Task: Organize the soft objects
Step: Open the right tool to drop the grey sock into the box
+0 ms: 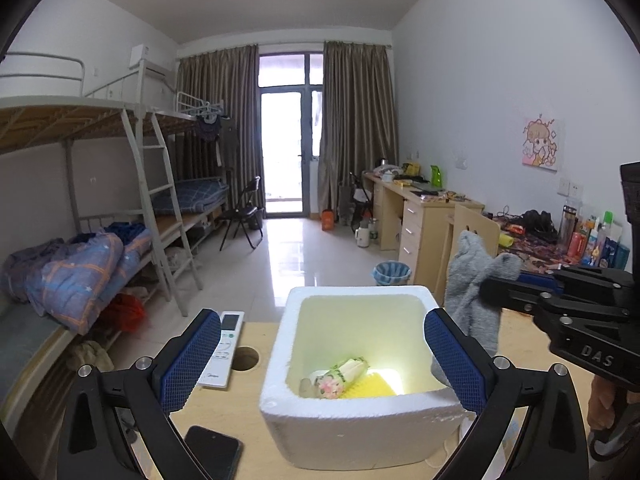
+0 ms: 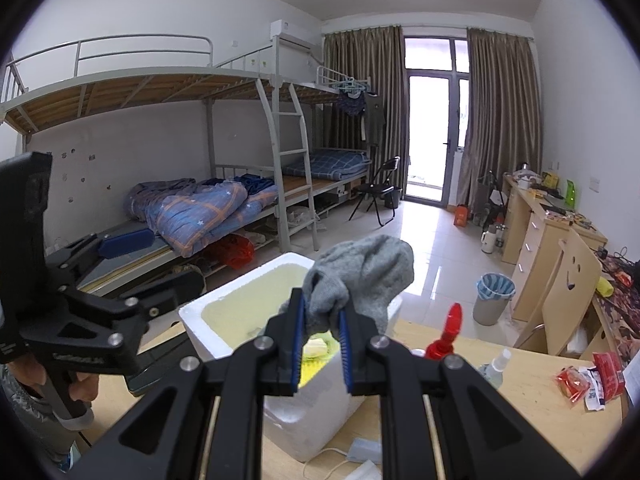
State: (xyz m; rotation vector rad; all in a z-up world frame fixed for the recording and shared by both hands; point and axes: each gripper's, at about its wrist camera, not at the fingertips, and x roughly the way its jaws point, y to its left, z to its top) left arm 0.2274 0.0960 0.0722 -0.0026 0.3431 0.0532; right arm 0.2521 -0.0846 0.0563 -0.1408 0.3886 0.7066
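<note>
While the left gripper (image 1: pixel 322 354) stands with its blue-padded jaws spread wide and nothing between them, the left wrist view looks straight down into a white foam box with thick walls (image 1: pixel 280 364) sitting on the pale wooden table (image 1: pixel 256 336). Inside the box, on its cream-coloured floor, lies a small rolled cloth bundle printed with green stripes and pink flowers (image 1: pixel 340 374), tilted across a flat yellow ridged piece (image 1: pixel 370 388) that rests against the near wall. To the right of the box, above its rim, a crumpled grey knitted sock (image 1: pixel 474 280) hangs from the black right gripper (image 1: pixel 494 286), whose jaws are pinched on the fabric. Left of the box, a white remote control with a small screen (image 1: pixel 226 346) lies beside a round hole in the tabletop, and a dark phone with a black screen (image 1: pixel 214 450) lies nearer the camera.

From the right wrist view, the right gripper (image 2: pixel 322 346) is clamped on the grey sock (image 2: pixel 360 276), which bunches up above the narrow gap between the blue pads and sits over the near right corner of the foam box (image 2: pixel 200 322). A sliver of the yellow piece (image 2: pixel 310 368) and a pale item above it show inside the box behind the fingers. The left gripper (image 2: pixel 132 264) hangs at the left edge with its jaws apart, held in a hand (image 2: pixel 76 390). On the table to the right stand a bottle with a red nozzle (image 2: pixel 442 340) and a clear spray bottle (image 2: pixel 496 366), with red snack packets (image 2: pixel 592 376) farther right.
</note>
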